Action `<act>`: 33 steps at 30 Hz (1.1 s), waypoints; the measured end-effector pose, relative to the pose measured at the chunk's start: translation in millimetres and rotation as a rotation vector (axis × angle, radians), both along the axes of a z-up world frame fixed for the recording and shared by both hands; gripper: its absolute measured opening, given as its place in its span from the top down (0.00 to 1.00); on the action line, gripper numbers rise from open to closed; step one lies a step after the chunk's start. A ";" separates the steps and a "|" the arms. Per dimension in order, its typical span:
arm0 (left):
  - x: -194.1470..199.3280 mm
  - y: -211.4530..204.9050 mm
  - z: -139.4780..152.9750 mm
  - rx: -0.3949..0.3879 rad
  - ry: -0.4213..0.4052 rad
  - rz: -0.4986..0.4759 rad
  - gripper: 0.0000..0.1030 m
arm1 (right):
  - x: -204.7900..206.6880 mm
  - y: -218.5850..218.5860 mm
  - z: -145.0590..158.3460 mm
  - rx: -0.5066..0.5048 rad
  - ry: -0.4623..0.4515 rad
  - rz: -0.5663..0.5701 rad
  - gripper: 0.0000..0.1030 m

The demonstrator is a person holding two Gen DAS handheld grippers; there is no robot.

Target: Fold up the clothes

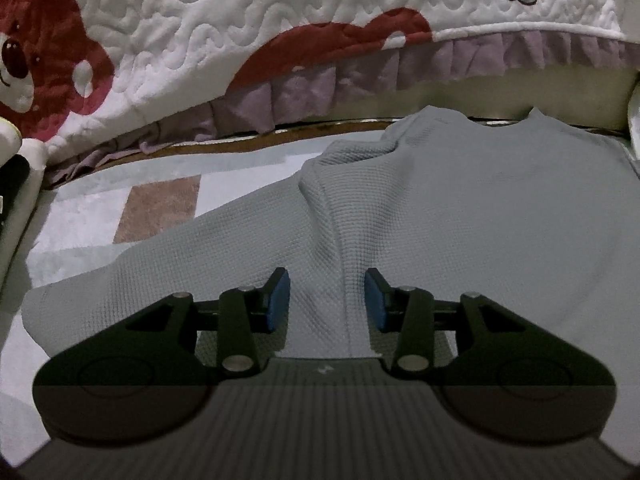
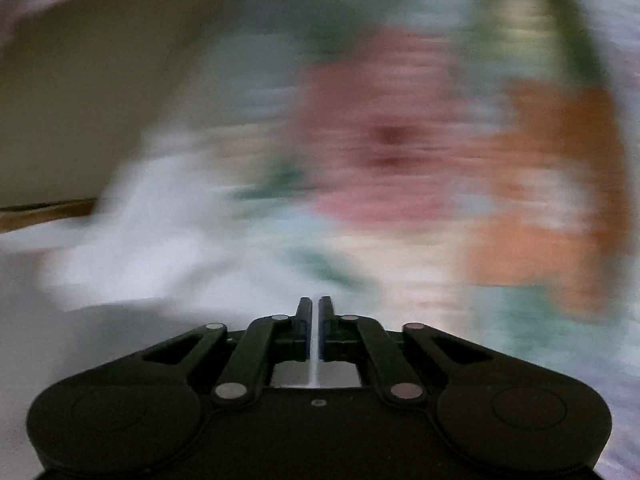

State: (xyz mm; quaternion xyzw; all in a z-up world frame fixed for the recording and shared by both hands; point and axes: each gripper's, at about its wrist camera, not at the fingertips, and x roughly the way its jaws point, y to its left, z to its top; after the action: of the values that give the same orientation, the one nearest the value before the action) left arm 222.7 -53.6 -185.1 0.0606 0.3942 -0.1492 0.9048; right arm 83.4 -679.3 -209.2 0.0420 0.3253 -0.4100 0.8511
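Note:
A grey waffle-knit shirt (image 1: 460,216) lies spread flat on a patterned mat, collar at the far end, one sleeve stretched toward the left. My left gripper (image 1: 327,300) is open with blue pads, hovering over the shirt near the seam where the sleeve meets the body, holding nothing. My right gripper (image 2: 315,320) is shut, with only a thin sliver between its fingers. The right wrist view is heavily motion-blurred; I cannot tell whether anything is held. The shirt is not recognisable there.
A white quilted bedspread (image 1: 240,28) with red bear print and a purple frill hangs behind the mat (image 1: 120,204). A white object (image 1: 28,184) stands at the left edge. The right wrist view shows blurred pink, orange and green patches (image 2: 400,152).

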 end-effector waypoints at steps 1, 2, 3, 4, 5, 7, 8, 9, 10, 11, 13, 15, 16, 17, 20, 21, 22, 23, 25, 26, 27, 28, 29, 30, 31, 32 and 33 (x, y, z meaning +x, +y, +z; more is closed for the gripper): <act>-0.2 -0.6 0.0 0.003 0.000 -0.001 0.60 | -15.1 -9.7 5.8 0.029 -0.061 -0.096 0.82; -0.2 -1.6 0.5 0.006 0.001 0.000 0.60 | -31.2 -18.4 11.7 0.073 -0.134 -0.174 0.82; -0.4 -2.4 1.3 0.004 0.005 0.000 0.60 | -50.6 -20.5 16.8 0.176 -0.244 -0.171 0.82; -1.2 -2.4 2.5 -0.007 0.010 0.000 0.60 | -65.0 -15.4 18.5 0.256 -0.291 -0.151 0.79; -2.0 -2.5 3.7 -0.018 0.015 0.000 0.60 | -79.4 -10.3 20.2 0.337 -0.337 -0.130 0.69; -6.0 -2.9 6.7 -0.069 0.018 -0.004 0.60 | -101.8 5.9 18.0 0.495 -0.388 -0.080 0.59; -9.0 -5.1 8.2 -0.090 0.011 -0.009 0.60 | -109.9 14.3 12.1 0.580 -0.416 -0.071 0.56; -12.4 -9.3 9.6 -0.098 -0.001 -0.019 0.59 | -117.9 22.7 6.3 0.666 -0.443 -0.061 0.54; -15.7 -13.5 11.1 -0.105 -0.013 -0.029 0.59 | -125.9 31.1 0.4 0.752 -0.469 -0.051 0.52; -18.5 -18.4 11.6 -0.108 -0.017 -0.041 0.59 | -131.8 38.7 -5.2 0.823 -0.491 -0.043 0.46; -22.3 -30.5 10.3 -0.101 -0.006 -0.074 0.59 | -126.1 47.7 -14.4 0.840 -0.492 -0.036 0.36; -25.6 -41.0 8.6 -0.089 0.005 -0.101 0.59 | -115.7 55.2 -18.5 0.780 -0.504 -0.038 0.34; -26.5 -43.5 6.8 -0.072 0.011 -0.103 0.59 | -108.9 58.6 -18.8 0.724 -0.512 -0.041 0.34; -27.3 -45.2 4.7 -0.052 0.016 -0.102 0.59 | -101.5 60.9 -18.9 0.673 -0.517 -0.042 0.39; -30.3 -41.4 3.4 -0.029 0.016 -0.088 0.59 | -78.0 56.1 -10.1 0.573 -0.471 -0.004 0.91; -30.0 -39.1 3.9 -0.030 0.024 -0.081 0.59 | -78.7 53.1 -4.2 0.515 -0.448 0.021 0.92; -30.1 -37.3 4.4 -0.025 0.029 -0.081 0.59 | -79.3 50.2 1.6 0.458 -0.424 0.046 0.93; -30.8 -36.0 4.7 -0.014 0.030 -0.089 0.59 | -79.9 46.9 5.3 0.404 -0.396 0.064 0.93; -31.9 -32.5 5.2 0.000 0.031 -0.102 0.58 | -81.2 36.9 -5.0 0.332 -0.295 0.046 0.96; -32.0 -29.9 5.1 -0.008 0.030 -0.103 0.58 | -82.9 31.5 -9.8 0.305 -0.254 0.029 0.97; -31.5 -28.3 4.9 -0.015 0.029 -0.107 0.58 | -89.5 24.7 -12.4 0.317 -0.258 -0.024 0.96; -30.7 -28.5 5.5 -0.010 0.034 -0.116 0.58 | -98.5 20.0 -11.6 0.318 -0.277 -0.081 0.94; -29.2 -31.1 7.1 0.008 0.048 -0.130 0.58 | -109.8 18.4 -7.4 0.335 -0.322 -0.094 0.94; -27.8 -32.6 11.0 0.031 0.078 -0.158 0.57 | -115.7 19.1 -2.0 0.365 -0.353 -0.057 0.91; -26.5 -32.7 17.7 0.062 0.130 -0.205 0.55 | -118.4 24.9 5.5 0.376 -0.346 -0.004 0.90; -25.2 -32.8 24.5 0.094 0.183 -0.252 0.54 | -120.1 35.1 14.7 0.366 -0.320 0.057 0.88; -26.4 -29.4 31.3 0.115 0.225 -0.282 0.53 | -122.9 45.4 22.8 0.373 -0.310 0.116 0.79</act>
State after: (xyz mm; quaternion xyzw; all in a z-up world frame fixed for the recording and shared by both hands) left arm 196.3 -83.0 -153.8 0.1499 0.4885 -0.2578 0.8200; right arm -39.6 -633.9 -186.4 0.2421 0.2629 -0.2822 0.8903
